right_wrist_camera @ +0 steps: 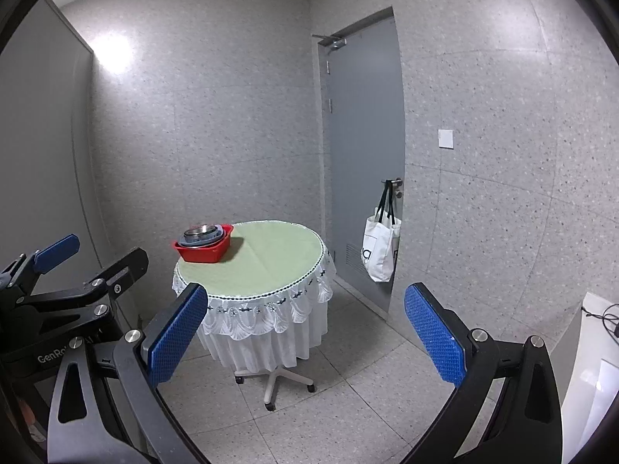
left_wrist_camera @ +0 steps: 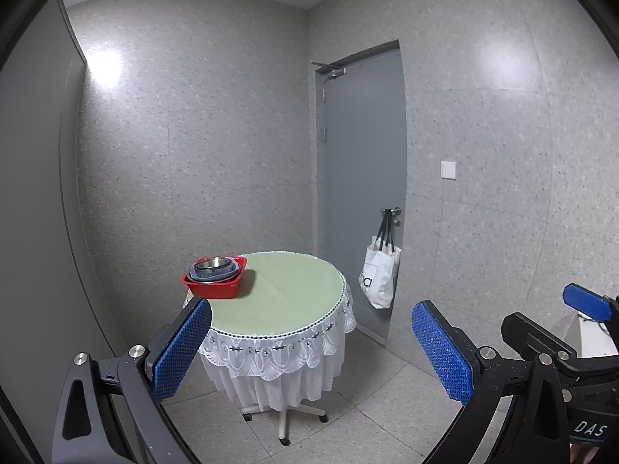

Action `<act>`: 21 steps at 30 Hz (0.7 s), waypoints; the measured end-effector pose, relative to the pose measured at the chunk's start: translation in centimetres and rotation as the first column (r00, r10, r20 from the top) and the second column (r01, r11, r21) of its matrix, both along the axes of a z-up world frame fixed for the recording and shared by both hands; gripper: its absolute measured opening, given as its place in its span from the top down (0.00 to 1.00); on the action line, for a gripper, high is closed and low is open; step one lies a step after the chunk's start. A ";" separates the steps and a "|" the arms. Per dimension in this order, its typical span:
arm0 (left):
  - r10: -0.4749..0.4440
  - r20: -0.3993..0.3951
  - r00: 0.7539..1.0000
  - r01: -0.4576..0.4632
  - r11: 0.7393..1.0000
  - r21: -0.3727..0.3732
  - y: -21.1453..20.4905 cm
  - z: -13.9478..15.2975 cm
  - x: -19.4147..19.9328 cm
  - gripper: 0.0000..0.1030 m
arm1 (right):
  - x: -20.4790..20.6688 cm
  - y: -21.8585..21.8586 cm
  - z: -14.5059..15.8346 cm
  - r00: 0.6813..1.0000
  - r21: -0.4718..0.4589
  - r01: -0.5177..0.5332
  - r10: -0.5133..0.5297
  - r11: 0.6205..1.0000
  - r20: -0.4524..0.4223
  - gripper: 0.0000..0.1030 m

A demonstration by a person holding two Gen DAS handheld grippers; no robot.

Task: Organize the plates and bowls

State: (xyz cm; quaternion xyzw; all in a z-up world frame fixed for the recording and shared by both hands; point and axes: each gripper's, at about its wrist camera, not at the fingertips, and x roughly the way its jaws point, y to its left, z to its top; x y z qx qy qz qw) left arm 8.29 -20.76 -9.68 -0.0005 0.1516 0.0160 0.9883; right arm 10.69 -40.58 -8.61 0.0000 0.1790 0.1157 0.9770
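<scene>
A red plastic basin (left_wrist_camera: pixel 214 284) (right_wrist_camera: pixel 203 249) stands at the back left of a round table (left_wrist_camera: pixel 286 294) (right_wrist_camera: pixel 271 266) with a green cloth. It holds stacked blue-grey plates or bowls and a steel bowl (left_wrist_camera: pixel 212 263) (right_wrist_camera: pixel 199 231) on top. My left gripper (left_wrist_camera: pixel 311 330) is open and empty, held well short of the table. My right gripper (right_wrist_camera: pixel 305 315) is open and empty too, also away from the table. Each gripper shows at the edge of the other's view.
The table stands on a wheeled pedestal (left_wrist_camera: pixel 284 419) with a white lace skirt. A grey door (left_wrist_camera: pixel 359 178) is behind it, with a white tote bag (left_wrist_camera: pixel 379 274) on its handle. A white surface with cables (right_wrist_camera: pixel 595 332) is at the right. Tiled floor lies between.
</scene>
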 end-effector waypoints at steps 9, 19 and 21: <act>-0.004 0.001 1.000 0.004 1.000 0.003 -0.1 -0.2 1.5 0.01 | 0.9 0.1 0.0 1.000 -0.001 0.007 -0.007 1.000 -0.005 0.00; -0.012 0.019 1.000 0.012 1.000 0.003 -0.2 -1.2 2.5 0.01 | 1.5 0.0 0.0 1.000 -0.004 0.010 -0.010 1.000 -0.008 0.00; -0.011 0.019 1.000 0.011 1.000 0.004 -0.1 -1.3 2.8 0.01 | 1.5 0.0 0.0 1.000 -0.003 0.008 -0.008 1.000 -0.008 0.00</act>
